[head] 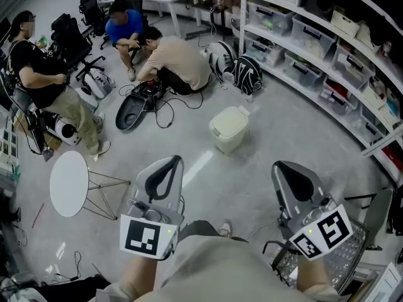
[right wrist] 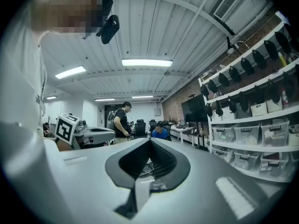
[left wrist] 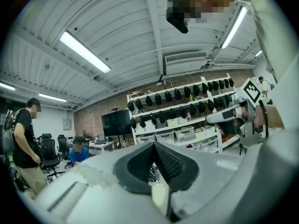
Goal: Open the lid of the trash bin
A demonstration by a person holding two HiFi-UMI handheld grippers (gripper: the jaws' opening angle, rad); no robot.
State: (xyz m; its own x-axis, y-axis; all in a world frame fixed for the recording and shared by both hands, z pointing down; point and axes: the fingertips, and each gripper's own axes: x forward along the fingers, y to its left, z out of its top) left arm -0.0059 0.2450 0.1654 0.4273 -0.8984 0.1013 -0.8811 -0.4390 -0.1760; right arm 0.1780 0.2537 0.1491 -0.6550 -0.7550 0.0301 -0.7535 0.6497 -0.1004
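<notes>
Both jaws of my left hand-held gripper point(head: 174, 162) are drawn together with nothing between them, and my right hand-held gripper point(head: 281, 167), held alongside it near my body, is likewise closed and empty. Ahead of both, and well apart from either, the cream trash bin point(head: 228, 128) stands on the grey floor point(head: 283, 131) with its lid point(head: 230, 118) down. Beyond it a person in a tan shirt point(head: 181, 61) crouches over equipment, and shelves point(head: 315, 43) with storage boxes line the right.
</notes>
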